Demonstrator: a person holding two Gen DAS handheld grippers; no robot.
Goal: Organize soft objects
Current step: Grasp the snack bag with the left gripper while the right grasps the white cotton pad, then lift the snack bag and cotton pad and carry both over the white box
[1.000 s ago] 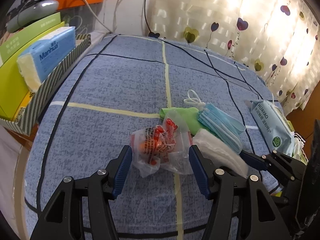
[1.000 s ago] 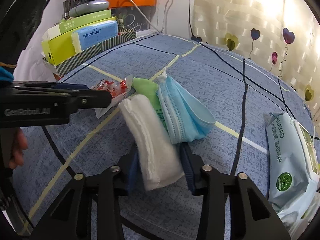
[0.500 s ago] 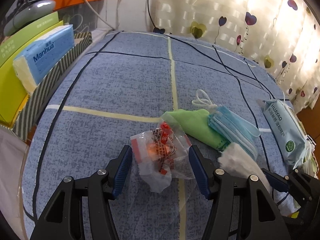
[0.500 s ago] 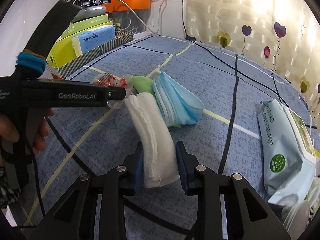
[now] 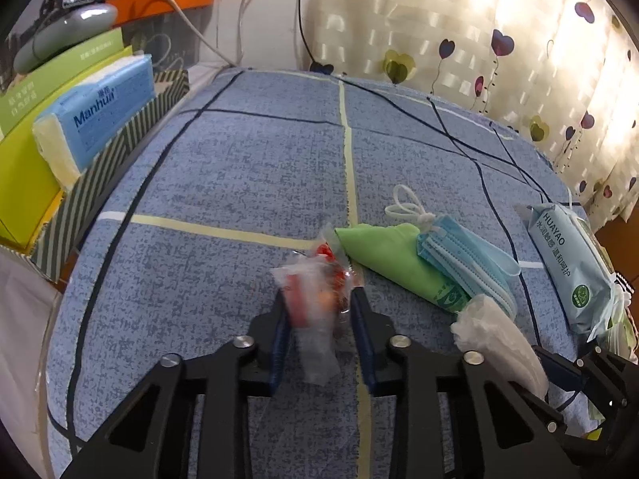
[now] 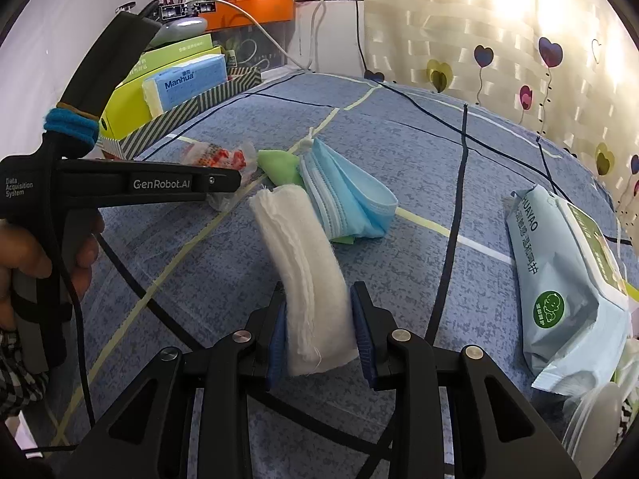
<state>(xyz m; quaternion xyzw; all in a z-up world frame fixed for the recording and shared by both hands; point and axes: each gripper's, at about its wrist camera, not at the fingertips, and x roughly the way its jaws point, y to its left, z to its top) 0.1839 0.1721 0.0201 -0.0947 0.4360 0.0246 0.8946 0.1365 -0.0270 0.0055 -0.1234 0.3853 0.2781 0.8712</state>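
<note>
Soft things lie on the blue bedspread (image 5: pixel 247 183). The right gripper (image 6: pixel 319 319) is clamped on a stack of white cotton pads (image 6: pixel 303 255), light and floppy, so a mid-stack pinch seems safest. The left gripper (image 5: pixel 319 311) squeezes a crinkly plastic bag (image 5: pixel 315 299), likely slippery. A green pouch (image 5: pixel 395 263) and blue masks (image 5: pixel 467 259) rest touching nearby; the wipes pack (image 5: pixel 567 263) sits apart.

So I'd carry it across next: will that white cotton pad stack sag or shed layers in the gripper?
Probably floppy: the white pad stack already bends beyond the right gripper. Its layered, frayed edges suggest sheets could slip out if squeezed lightly. It looks light, so weight shouldn't matter.
</note>
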